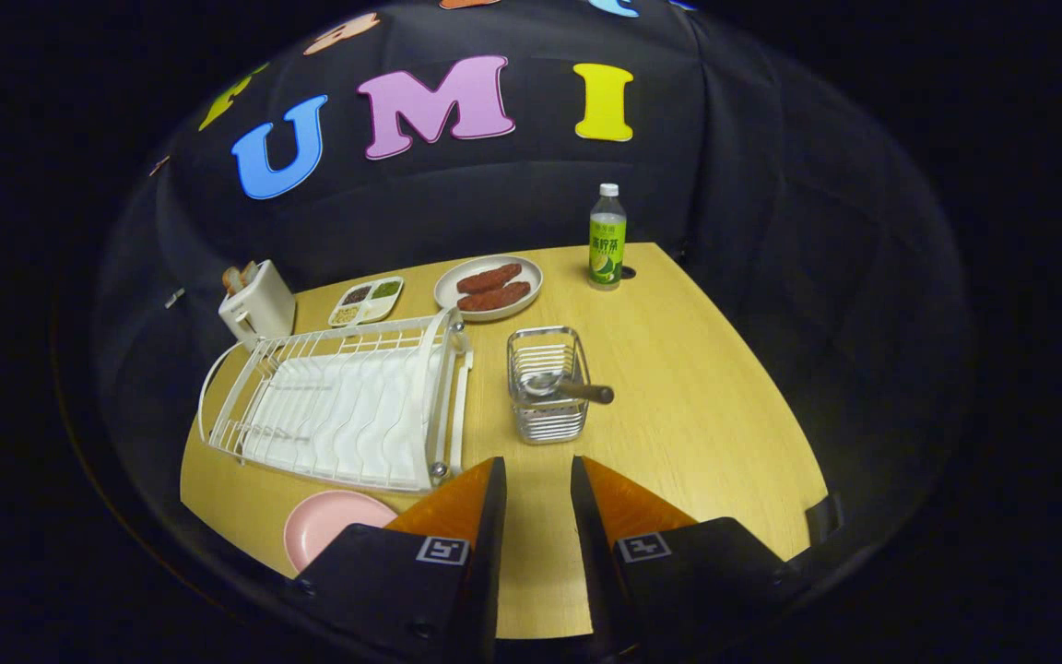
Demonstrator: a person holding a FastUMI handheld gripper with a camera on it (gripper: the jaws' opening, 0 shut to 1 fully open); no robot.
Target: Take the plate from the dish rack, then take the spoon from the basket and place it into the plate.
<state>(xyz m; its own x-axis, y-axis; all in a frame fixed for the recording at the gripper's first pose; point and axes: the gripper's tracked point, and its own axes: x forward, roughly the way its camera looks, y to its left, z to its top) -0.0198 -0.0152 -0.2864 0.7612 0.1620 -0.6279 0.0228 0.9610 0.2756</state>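
A pink plate lies flat on the wooden table, in front of the white dish rack and just left of my left finger, which covers part of its rim. The rack holds no dishes. A wire basket stands ahead of my fingers, slightly right of the rack. A spoon rests across the basket's top, its bowl inside and its brown handle sticking out to the right. My gripper hangs above the table short of the basket, open, with a gap and only bare table between the fingers.
Beyond the rack sit a white toaster, a small divided tray and a white plate with two brown patties. A green drink bottle stands near the table's far edge. Bare table stretches right of the basket.
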